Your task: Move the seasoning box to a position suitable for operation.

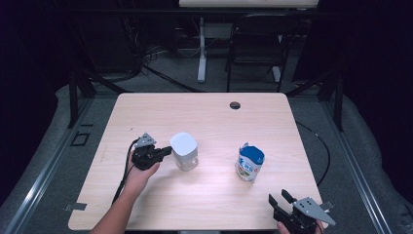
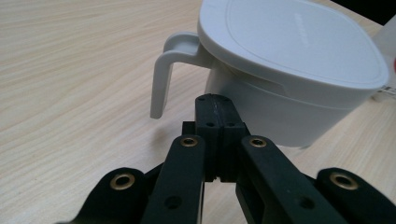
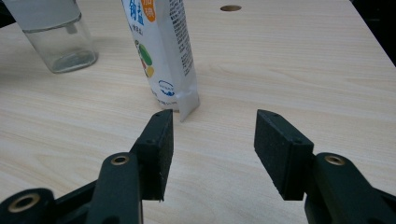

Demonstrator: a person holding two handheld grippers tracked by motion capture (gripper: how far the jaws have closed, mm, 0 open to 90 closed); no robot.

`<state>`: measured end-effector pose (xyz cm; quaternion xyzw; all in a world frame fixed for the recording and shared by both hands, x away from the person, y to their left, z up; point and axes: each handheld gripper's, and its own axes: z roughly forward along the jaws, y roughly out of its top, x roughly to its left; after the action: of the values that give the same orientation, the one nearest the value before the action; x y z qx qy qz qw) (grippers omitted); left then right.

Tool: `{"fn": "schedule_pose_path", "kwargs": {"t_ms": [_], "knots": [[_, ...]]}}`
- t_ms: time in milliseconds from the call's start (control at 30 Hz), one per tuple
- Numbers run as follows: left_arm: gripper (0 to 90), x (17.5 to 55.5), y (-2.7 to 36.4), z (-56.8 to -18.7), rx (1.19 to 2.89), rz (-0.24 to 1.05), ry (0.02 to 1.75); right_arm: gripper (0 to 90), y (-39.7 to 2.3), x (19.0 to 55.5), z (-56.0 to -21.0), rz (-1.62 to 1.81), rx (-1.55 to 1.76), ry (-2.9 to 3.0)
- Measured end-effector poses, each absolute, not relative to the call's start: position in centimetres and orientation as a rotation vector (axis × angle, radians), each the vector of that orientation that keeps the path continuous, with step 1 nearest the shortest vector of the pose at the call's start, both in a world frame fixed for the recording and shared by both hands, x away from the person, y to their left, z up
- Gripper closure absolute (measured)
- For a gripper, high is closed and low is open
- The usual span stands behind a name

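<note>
A clear glass jar [image 1: 185,160] with a pale grey lid [image 1: 183,144] stands left of the table's middle. The lid [image 2: 299,42] has a hooked tab [image 2: 161,79] on its side. My left gripper [image 1: 167,150] lies level just left of the jar. Its jaws [image 2: 215,112] are shut, nothing is between them, and the tips sit right at the lid's side wall. A blue and white pouch [image 1: 250,163] stands upright right of centre. My right gripper [image 1: 280,197] waits open near the table's front edge, and the pouch [image 3: 163,51] stands a short way beyond its jaws [image 3: 212,140].
The wooden table [image 1: 204,114] has a cable hole [image 1: 235,105] near its far edge. In the right gripper view the jar [image 3: 58,42] stands left of the pouch. A chair [image 1: 255,44] and a desk leg [image 1: 201,48] stand on the floor beyond the table.
</note>
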<state>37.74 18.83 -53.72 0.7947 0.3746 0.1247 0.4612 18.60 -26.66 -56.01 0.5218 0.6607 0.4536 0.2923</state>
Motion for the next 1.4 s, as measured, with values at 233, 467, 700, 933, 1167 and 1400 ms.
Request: {"fn": "schedule_pose_path", "kwargs": {"t_ms": [233,467,700,933,1167,1400], "knots": [[90.0,37.1,18.2,-53.8,1.972,0.266,0.874,46.4,-26.8,18.6,-56.1,1.202,1.398,1.756],[88.3,37.5,18.1,-53.7,1.96,0.317,0.901,46.1,-26.8,18.5,-56.1,1.199,1.396,1.757],[77.9,39.0,18.4,-53.8,1.969,0.391,0.95,46.1,-27.0,18.4,-56.1,1.202,1.404,1.747],[72.3,40.3,17.4,-54.3,1.988,0.425,0.966,46.0,-27.1,18.3,-56.1,1.199,1.404,1.747],[64.4,41.3,16.9,-54.8,2.004,0.457,0.982,46.0,-27.2,18.2,-56.2,1.192,1.408,1.747],[64.3,41.8,16.2,-55.2,2.025,0.428,0.948,46.0,-27.3,18.1,-56.2,1.191,1.413,1.74]]}}
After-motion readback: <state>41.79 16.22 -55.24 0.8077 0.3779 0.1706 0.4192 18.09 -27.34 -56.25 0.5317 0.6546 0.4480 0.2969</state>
